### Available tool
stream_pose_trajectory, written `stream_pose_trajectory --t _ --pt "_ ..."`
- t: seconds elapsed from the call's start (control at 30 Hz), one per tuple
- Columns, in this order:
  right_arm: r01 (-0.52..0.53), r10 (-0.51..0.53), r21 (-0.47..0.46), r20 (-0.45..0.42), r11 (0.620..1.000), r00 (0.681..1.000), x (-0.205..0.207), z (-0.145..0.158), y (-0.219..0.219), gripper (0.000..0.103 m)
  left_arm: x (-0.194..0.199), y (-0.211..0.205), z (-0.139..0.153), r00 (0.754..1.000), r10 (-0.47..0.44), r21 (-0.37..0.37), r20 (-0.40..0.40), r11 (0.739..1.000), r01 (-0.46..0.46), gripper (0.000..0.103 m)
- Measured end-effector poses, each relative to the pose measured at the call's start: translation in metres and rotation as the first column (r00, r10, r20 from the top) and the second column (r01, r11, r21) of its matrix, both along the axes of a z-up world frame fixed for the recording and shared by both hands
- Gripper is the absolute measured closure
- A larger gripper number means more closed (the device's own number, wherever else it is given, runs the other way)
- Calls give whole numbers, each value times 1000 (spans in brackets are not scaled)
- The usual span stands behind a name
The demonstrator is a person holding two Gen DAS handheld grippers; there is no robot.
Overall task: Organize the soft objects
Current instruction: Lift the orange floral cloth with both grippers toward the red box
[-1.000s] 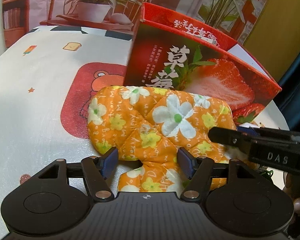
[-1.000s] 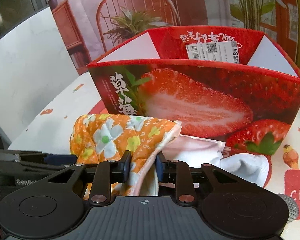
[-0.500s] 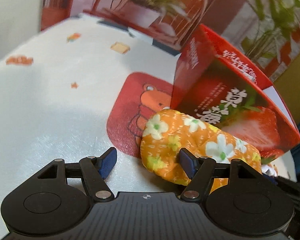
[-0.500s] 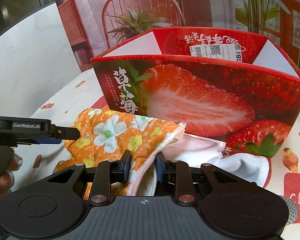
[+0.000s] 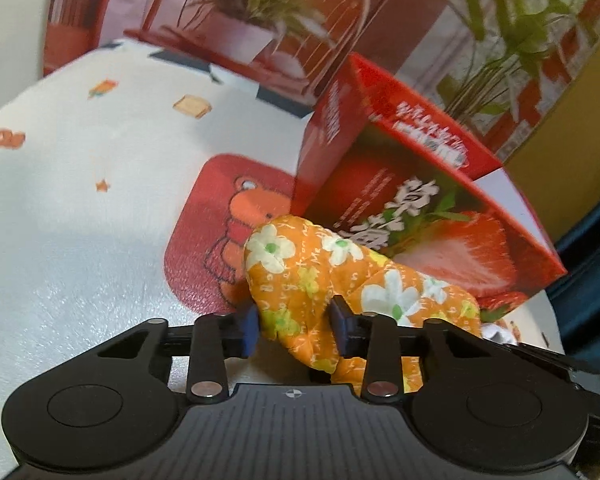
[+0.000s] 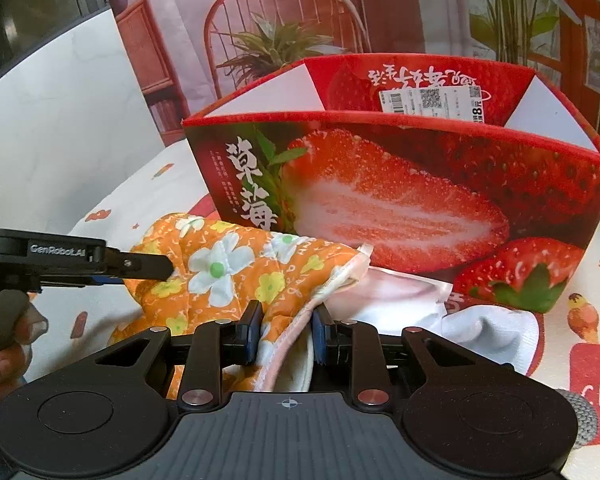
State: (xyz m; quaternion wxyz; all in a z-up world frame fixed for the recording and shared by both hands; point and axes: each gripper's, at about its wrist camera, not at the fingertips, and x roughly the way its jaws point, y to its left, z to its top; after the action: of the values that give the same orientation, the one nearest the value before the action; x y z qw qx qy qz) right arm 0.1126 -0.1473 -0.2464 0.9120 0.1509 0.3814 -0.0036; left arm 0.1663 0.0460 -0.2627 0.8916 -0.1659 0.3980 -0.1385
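A: Start close in. What has changed at the left gripper (image 5: 294,330)?

B: Its jaws have just been closing. A second ago they stood wide around the orange floral mitt (image 5: 332,276); now the blue pads pinch the mitt's rounded end between them

A: And the right gripper (image 6: 286,332)?

B: Unchanged. It is clamped on the mitt's cuff end, where the pale lining shows, just as it was a second ago

A: So what does that mean for the task?

B: I judge both ends of the mitt are now held, so it can be lifted as one piece instead of dragging. It lies on the tablecloth (image 5: 80,220) right against the front wall of the strawberry box (image 6: 400,200), not yet inside

A: What sits near it?

B: A pink packet (image 6: 392,292) and a white cloth (image 6: 496,332) lie just beside the cuff, at the foot of the box

A: And the room to move?

B: The box's red rim stands above the mitt, so my guess is the mitt must rise clear of that edge before going over. The box is open at the top. To the left the tablecloth lies bare, while past the box a printed backdrop (image 6: 280,20) with a chair and plants closes off the far side
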Motion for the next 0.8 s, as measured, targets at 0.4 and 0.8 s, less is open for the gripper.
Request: stream_pose_trajectory --t 0.4,0.8 --pt "-8 19 -53 201 999 979 -12 62 -6 80 -23 -7 81 979 -36 44 201 999 28 69" --pt "42 2 -127 329 991 944 10 123 -40 80 15 -58 156 947 -109 174 303 983 58 69"
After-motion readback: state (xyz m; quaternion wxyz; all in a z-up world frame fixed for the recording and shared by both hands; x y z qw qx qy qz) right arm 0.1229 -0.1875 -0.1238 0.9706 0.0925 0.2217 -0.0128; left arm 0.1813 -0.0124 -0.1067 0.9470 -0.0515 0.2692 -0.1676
